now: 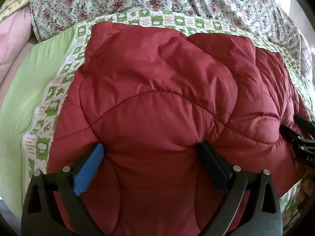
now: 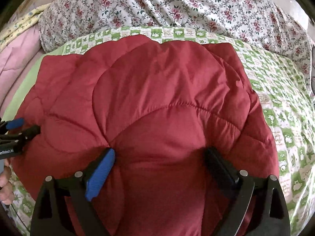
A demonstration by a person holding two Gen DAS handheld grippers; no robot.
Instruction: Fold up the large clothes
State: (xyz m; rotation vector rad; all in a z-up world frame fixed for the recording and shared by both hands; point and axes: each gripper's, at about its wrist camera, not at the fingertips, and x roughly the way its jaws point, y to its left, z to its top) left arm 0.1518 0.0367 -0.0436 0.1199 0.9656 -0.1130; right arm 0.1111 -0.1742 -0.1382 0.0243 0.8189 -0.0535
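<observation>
- The left gripper [image 1: 151, 151] reaches forward over the near edge of a red quilted jacket [image 1: 157, 90], its jaws spread wide, the blue pad [image 1: 89, 169] and the black pad [image 1: 211, 164] both pressed into the padded fabric with a broad bulge of it between them
- The right gripper [image 2: 160, 156] takes the same pose further along that near edge, its fingers parted wide and dug into the red quilted jacket [image 2: 153, 90], blue pad [image 2: 101, 174] on one side and black pad [image 2: 221, 164] on the other
- The two tools sit side by side: in the right wrist view the left gripper's tips [image 2: 23, 127] rest on the jacket's left part, with a hand [image 2: 6, 182] below them at the frame's edge
- The jacket lies bunched in a puffy heap on a green-and-white patterned sheet [image 1: 49, 106]; its long axis runs roughly left to right across the bed, its far edge close to the sheet's far border
- Beyond it lies a rose-printed floral cover [image 2: 177, 9]; pink bedding [image 1: 11, 39] is at the bed's far left corner
</observation>
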